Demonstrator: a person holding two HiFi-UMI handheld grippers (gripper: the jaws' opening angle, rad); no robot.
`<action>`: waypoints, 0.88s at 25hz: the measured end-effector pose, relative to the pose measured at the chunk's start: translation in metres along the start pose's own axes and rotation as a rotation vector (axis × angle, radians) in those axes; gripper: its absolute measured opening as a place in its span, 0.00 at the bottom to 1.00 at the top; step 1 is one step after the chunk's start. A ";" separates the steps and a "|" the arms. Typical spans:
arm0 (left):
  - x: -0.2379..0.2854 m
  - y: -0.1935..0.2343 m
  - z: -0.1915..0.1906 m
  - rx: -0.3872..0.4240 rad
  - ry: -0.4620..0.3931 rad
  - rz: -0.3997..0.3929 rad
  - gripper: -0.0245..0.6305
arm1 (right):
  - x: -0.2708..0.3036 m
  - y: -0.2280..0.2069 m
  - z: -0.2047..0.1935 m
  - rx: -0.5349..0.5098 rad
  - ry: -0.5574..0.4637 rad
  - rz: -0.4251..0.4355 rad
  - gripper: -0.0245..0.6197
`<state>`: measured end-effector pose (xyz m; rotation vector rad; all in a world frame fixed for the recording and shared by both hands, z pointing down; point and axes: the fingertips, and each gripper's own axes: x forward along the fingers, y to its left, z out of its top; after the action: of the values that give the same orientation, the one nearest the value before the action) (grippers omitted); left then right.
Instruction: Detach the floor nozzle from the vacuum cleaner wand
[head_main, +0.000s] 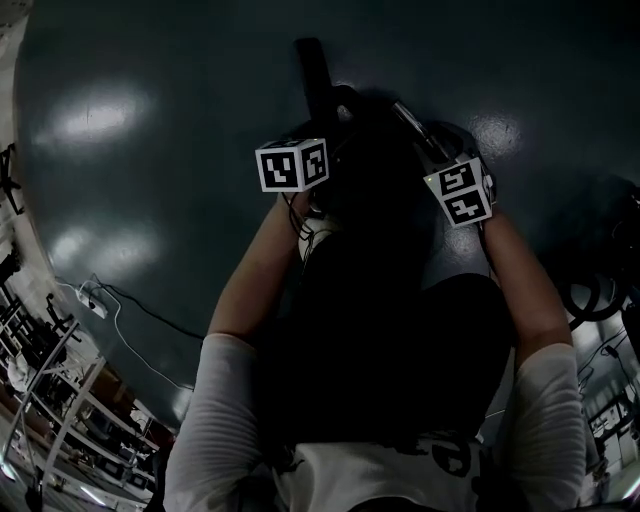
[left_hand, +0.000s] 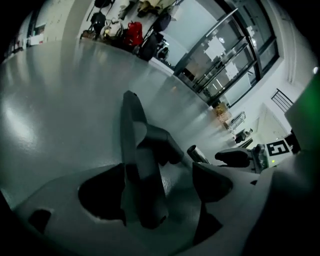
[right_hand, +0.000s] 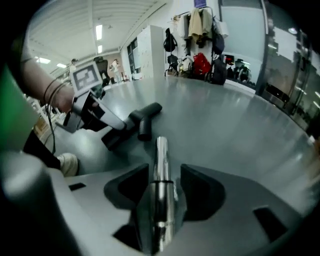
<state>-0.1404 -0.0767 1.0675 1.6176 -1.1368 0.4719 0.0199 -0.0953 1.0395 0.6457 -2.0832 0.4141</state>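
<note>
The dark T-shaped plastic floor nozzle (left_hand: 142, 192) stands between the spread jaws of the left claw (left_hand: 162, 180), nearer the left jaw, with the right claw (right_hand: 165, 187) off to its right. The shiny metal wand tube (right_hand: 161, 150) lies gripped between the right claw's jaws. Its tip reaches ahead, and the nozzle lies ahead-left of that tip, apart from it.

I see a polished, mirror-bright metal wand (right_hand: 161, 155) and a floor nozzle (left_hand: 145, 180) of matt dark plastic. The smooth, glossy floor (head_main: 100, 200) throws back soft lamp glare. The sleeves (head_main: 215, 430) are matt white cloth.
</note>
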 end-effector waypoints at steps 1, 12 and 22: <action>-0.010 0.001 0.003 0.005 -0.017 0.026 0.67 | -0.009 0.000 0.008 0.044 -0.026 -0.002 0.32; -0.246 -0.141 0.115 0.049 -0.153 0.138 0.13 | -0.278 0.011 0.178 0.213 -0.247 -0.263 0.04; -0.516 -0.340 0.215 0.287 -0.331 0.135 0.04 | -0.561 0.045 0.340 0.211 -0.381 -0.298 0.04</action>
<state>-0.1437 -0.0481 0.4141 1.9249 -1.4847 0.4824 0.0321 -0.0705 0.3826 1.2222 -2.2634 0.3620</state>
